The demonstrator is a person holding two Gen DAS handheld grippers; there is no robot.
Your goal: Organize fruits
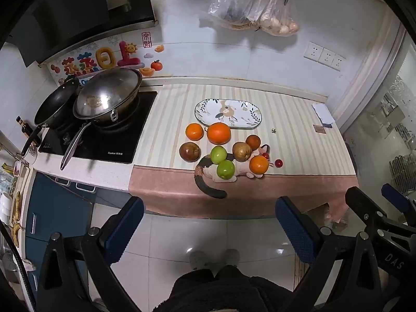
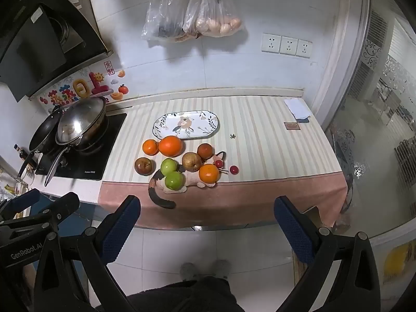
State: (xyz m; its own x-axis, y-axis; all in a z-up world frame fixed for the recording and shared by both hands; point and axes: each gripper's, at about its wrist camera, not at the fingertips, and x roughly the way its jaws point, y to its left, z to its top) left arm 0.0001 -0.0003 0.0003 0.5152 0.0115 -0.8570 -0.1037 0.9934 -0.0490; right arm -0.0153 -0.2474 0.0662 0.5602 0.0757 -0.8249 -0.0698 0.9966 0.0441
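Several fruits lie on the striped counter cloth [image 1: 166, 119]: a large orange [image 1: 218, 132] [image 2: 170, 145], smaller oranges [image 1: 194, 131] [image 1: 258, 164], two green apples [image 1: 225, 169] [image 2: 174, 180], brownish pears [image 1: 189, 151] [image 1: 241, 151] and small red fruits [image 1: 278, 163]. Some rest on a cat-shaped mat [image 1: 208, 182]. An empty oval patterned plate [image 1: 228, 114] [image 2: 186, 125] sits behind them. My left gripper [image 1: 209, 230] and right gripper [image 2: 208, 230] are both open and empty, held back from the counter above the floor.
A hob with a wok [image 1: 108, 96] and frying pan [image 1: 56, 104] stands to the left. Plastic bags [image 1: 254, 7] and scissors hang on the wall. A folded cloth [image 2: 297, 108] lies at the counter's far right. A glass door [image 2: 377, 130] is to the right.
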